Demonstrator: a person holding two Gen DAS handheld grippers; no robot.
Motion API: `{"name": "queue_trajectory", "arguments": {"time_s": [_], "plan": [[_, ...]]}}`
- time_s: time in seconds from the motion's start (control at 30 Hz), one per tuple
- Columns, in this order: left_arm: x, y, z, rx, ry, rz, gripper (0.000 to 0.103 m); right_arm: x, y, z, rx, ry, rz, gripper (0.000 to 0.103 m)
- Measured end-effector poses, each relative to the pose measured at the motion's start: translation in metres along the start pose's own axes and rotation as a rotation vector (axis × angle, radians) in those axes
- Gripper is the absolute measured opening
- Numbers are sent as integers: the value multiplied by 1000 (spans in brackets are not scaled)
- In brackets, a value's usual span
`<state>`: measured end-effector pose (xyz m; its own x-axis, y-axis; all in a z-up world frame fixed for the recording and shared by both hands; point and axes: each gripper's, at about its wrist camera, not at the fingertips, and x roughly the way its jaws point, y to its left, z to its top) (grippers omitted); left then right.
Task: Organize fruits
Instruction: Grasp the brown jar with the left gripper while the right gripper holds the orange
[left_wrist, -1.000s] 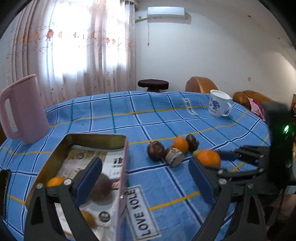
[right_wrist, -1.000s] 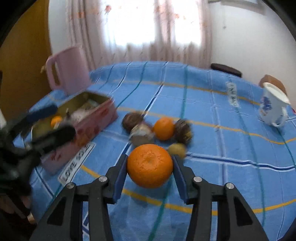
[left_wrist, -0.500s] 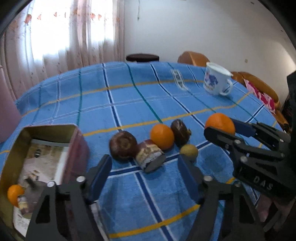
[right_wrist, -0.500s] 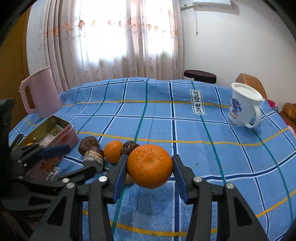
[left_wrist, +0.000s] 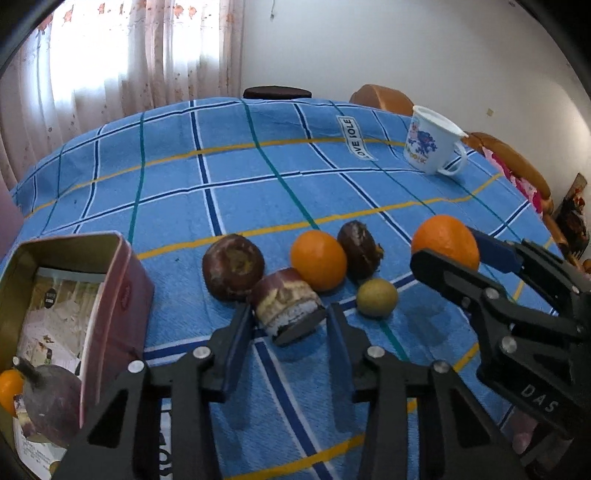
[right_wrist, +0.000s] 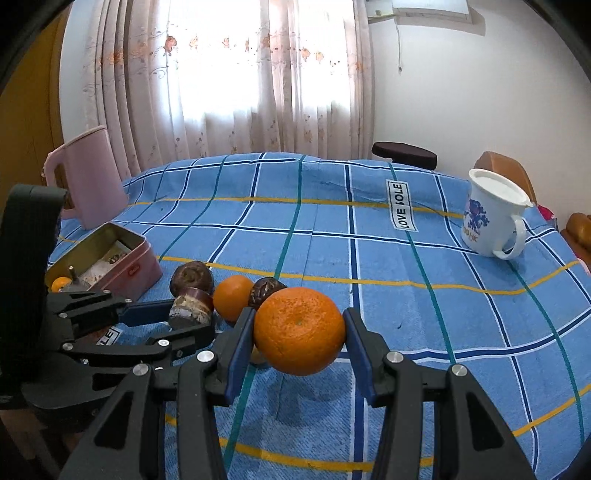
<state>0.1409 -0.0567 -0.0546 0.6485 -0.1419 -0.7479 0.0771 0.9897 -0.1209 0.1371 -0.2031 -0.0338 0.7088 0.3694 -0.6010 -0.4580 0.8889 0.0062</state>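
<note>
My right gripper (right_wrist: 299, 332) is shut on a large orange (right_wrist: 299, 330) and holds it above the blue checked tablecloth; it also shows in the left wrist view (left_wrist: 445, 240). My left gripper (left_wrist: 290, 325) is open, its fingers on either side of a cut brown fruit piece (left_wrist: 286, 306). Beside it lie a dark round fruit (left_wrist: 232, 271), a smaller orange (left_wrist: 318, 258), another dark fruit (left_wrist: 358, 253) and a small yellow-green fruit (left_wrist: 376, 297). A pink tin box (left_wrist: 74, 317) at the left holds a dark fruit (left_wrist: 51, 402) and a small orange (left_wrist: 9, 387).
A white mug with a blue print (right_wrist: 487, 218) stands at the far right of the table. A pink jug (right_wrist: 88, 177) stands at the far left behind the tin box (right_wrist: 107, 258). Curtains and a dark stool (right_wrist: 404, 155) lie beyond the table.
My left gripper has moved right from the tin box to the fruit cluster and narrowed around the cut brown piece. My right gripper still holds the large orange, lifted slightly.
</note>
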Motion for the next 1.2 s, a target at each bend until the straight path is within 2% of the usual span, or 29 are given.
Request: {"name": "queue_trajectory", "arguments": {"time_s": [0.67, 1.2], "plan": [[-39, -1, -5, 11, -208, 0, 42, -22, -5, -3, 19, -117, 62, 50], [-54, -7, -11, 37, -305, 44, 42, -35, 0, -6, -8, -188, 68, 50]]}}
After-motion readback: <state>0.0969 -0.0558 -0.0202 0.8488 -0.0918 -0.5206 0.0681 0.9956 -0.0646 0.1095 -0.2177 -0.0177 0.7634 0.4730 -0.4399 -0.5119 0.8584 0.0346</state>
